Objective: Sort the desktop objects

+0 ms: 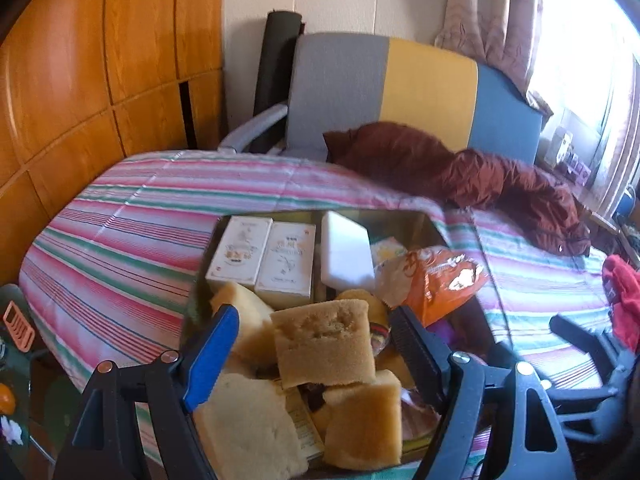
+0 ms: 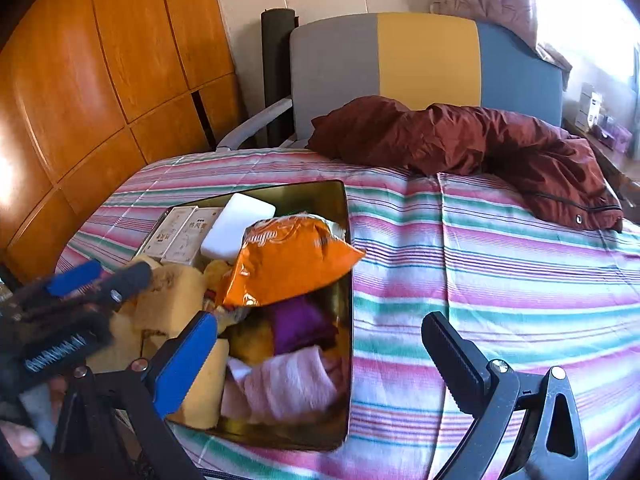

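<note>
Hovering over gold tin tray (image 2: 347,280) on striped bedcover (image 2: 500,280); left gripper (image 1: 316,332) jaws wide, straddling a tan sponge block (image 1: 324,344), prob lining up a pick, not clamped; right gripper (image 2: 320,344) wide, empty, at tray's right edge; orange snack bag (image 2: 288,264) lies atop the pile.

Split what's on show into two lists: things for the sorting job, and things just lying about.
For the job: tin, sponges, two white boxes, white block, orange packet, purple cloth, pink cloth.

Lying about: maroon jacket, chair, red cloth, curtain.
</note>
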`<state>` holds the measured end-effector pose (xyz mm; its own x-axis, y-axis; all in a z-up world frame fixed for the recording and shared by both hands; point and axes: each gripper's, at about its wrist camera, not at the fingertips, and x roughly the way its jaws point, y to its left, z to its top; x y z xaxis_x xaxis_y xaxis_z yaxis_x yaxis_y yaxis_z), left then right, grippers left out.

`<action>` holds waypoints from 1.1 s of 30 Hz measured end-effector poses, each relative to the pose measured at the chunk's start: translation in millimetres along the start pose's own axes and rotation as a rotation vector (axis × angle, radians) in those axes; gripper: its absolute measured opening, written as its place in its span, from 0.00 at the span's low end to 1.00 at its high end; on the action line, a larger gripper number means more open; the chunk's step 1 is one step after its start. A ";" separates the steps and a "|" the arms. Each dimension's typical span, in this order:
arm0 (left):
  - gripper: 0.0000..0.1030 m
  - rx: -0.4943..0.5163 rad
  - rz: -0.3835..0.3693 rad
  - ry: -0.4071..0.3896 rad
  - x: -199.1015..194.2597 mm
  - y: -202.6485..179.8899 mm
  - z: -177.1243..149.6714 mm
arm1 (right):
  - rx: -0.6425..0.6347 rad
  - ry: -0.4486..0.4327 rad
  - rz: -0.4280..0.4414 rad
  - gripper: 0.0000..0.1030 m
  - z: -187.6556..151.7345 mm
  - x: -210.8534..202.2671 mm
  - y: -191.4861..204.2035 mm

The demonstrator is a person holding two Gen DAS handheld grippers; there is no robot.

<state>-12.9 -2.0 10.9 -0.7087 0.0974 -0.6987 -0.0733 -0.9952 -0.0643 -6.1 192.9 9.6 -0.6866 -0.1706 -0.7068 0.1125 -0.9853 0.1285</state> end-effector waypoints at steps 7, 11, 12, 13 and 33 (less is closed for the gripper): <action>0.78 0.015 0.051 -0.053 -32.1 -7.9 6.9 | -0.002 -0.012 -0.036 1.00 -10.4 -11.8 4.5; 0.78 0.029 0.080 -0.079 -45.2 -12.7 5.9 | -0.008 -0.014 -0.046 1.00 -15.7 -15.4 8.2; 0.78 0.021 0.078 -0.080 -47.7 -12.6 5.6 | -0.017 -0.017 -0.051 1.00 -17.2 -16.7 10.5; 0.78 0.017 0.077 -0.082 -49.1 -12.2 5.0 | -0.026 -0.021 -0.056 1.00 -17.8 -17.3 12.3; 0.71 0.025 0.121 -0.126 -60.6 -12.3 -0.5 | -0.066 -0.045 -0.060 0.99 -26.5 -27.8 22.1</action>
<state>31.3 4.3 53.7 -0.7958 -0.0212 -0.6052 0.0015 -0.9995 0.0330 34.6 175.6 13.7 -0.7252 -0.1121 -0.6794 0.1163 -0.9924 0.0395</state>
